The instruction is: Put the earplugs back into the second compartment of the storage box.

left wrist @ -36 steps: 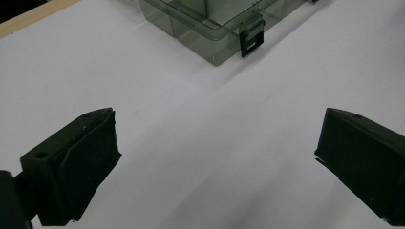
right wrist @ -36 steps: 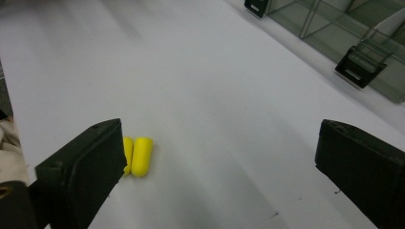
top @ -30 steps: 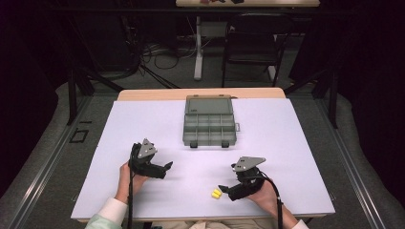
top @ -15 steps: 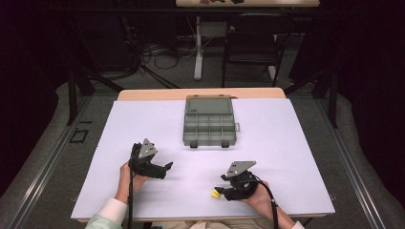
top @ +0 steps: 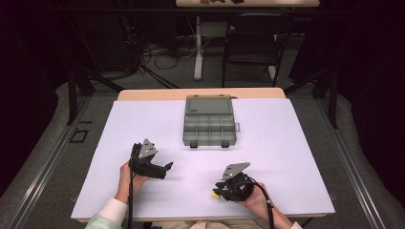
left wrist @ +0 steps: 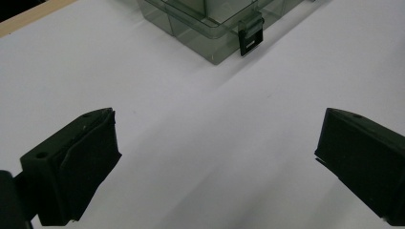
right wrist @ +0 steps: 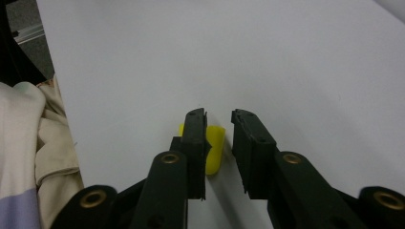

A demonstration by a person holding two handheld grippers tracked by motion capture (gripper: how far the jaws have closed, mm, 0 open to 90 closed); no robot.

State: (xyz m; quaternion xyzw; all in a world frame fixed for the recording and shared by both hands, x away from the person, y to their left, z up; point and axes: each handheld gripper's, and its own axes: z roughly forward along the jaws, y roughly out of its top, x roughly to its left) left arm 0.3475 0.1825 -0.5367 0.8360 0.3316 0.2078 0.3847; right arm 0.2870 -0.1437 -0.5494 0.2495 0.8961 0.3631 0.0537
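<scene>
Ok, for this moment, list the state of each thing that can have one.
organizer box: lid open, on the table, untouched.
yellow piece: lying on the table between the right gripper's jaws, a gap showing on one side.
right gripper: jaws have just been closing around the piece, not yet clamped.
left gripper: jaws wide open, nothing between them.

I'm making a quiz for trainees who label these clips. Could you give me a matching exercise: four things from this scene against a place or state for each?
Things:
1. left gripper
2. right gripper
3. yellow piece
4. compartment box

Place or state:
a. lid open, at the table's far middle
b. jaws wide apart over bare white table
c. lying between two jaws near the table's front edge
d. jaws narrowed around a small piece

Pairs: 1-b, 2-d, 3-c, 4-a
</scene>
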